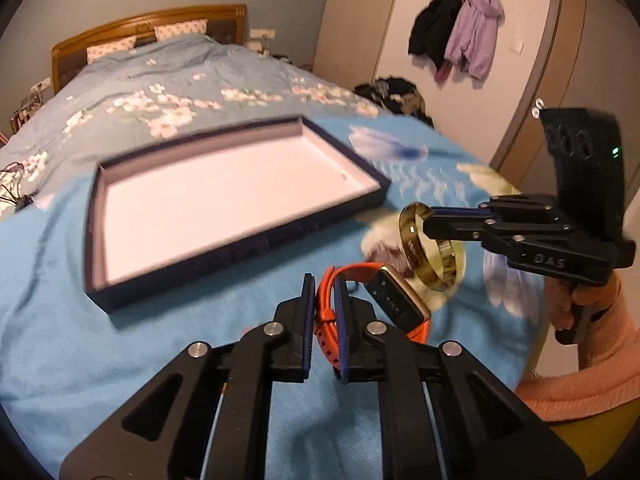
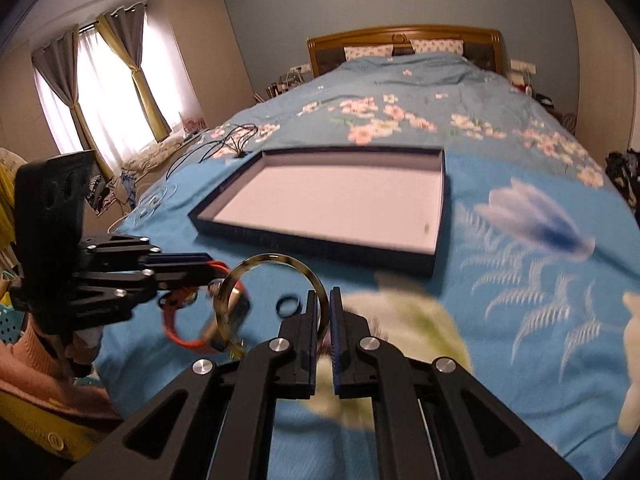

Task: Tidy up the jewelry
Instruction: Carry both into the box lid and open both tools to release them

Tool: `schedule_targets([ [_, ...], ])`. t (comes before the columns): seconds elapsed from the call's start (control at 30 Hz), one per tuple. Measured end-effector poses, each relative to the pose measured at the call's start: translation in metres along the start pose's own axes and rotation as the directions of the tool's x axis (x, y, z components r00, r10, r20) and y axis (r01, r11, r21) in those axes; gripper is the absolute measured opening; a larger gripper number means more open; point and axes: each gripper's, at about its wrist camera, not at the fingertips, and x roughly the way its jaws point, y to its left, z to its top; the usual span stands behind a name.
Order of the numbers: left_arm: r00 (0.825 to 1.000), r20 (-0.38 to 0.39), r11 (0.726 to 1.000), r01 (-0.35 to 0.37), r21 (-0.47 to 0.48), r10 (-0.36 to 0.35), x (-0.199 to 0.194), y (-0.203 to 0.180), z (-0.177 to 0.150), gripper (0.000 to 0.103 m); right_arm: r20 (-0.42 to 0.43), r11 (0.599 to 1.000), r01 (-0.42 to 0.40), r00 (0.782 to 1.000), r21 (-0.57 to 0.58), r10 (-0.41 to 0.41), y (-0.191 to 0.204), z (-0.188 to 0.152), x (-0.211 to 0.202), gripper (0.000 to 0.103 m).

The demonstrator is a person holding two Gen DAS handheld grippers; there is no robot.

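Both tongs loaded: left gripper (image 1: 323, 280) clamped on the orange smartwatch (image 1: 394, 300) strap, right gripper (image 2: 324, 294) pinching the tortoiseshell bangle (image 2: 236, 280), both lifted clear of the blue floral bedspread (image 1: 120, 340). Shallow navy tray (image 1: 96, 240) sits ahead, long axis slanting across; left is nearer, I'd say. Nothing in it. Small dark ring (image 2: 289, 305) lies on the cover.

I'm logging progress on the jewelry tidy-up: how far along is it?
Nothing is stowed yet: the shallow dark-blue box with a white floor looks empty. In hand: the left gripper is shut on the orange-strapped watch, the right gripper on the translucent olive bangle. Left: put both in the box, then the small dark ring on the blue bedspread.
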Motion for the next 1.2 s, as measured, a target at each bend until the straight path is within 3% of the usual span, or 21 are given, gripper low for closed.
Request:
schedule_targets([
  [0.23, 0.992, 0.072, 0.993, -0.095, -0.067, 0.100, -0.014, 0.040, 0.037, 0.010, 0.034, 0.999, 0.033, 0.999, -0.023, -0.033, -0.013, 0.046, 0.024, 0.004],
  [0.47, 0.980, 0.081, 0.974, -0.168, -0.149, 0.181, 0.009, 0.089, 0.083, 0.010, -0.006, 0.993, 0.111, 0.994, -0.027, -0.111, -0.037, 0.094, 0.081, 0.004],
  [0.73, 0.983, 0.027, 0.959, -0.171, -0.225, 0.182, 0.062, 0.128, 0.117, 0.011, -0.096, 0.988, 0.152, 0.984, -0.005, -0.152, -0.058, 0.119, 0.137, 0.004],
  [0.97, 0.980, -0.040, 0.941, -0.197, -0.275, 0.193, 0.101, 0.154, 0.125, 0.011, -0.170, 0.983, 0.183, 0.968, -0.015, -0.182, -0.062, 0.128, 0.172, 0.005],
  [1.2, 0.978, -0.058, 0.936, -0.209, -0.283, 0.201, 0.120, 0.165, 0.135, 0.003, -0.210, 0.980, 0.201, 0.957, -0.017, -0.200, -0.064, 0.135, 0.183, 0.005],
])
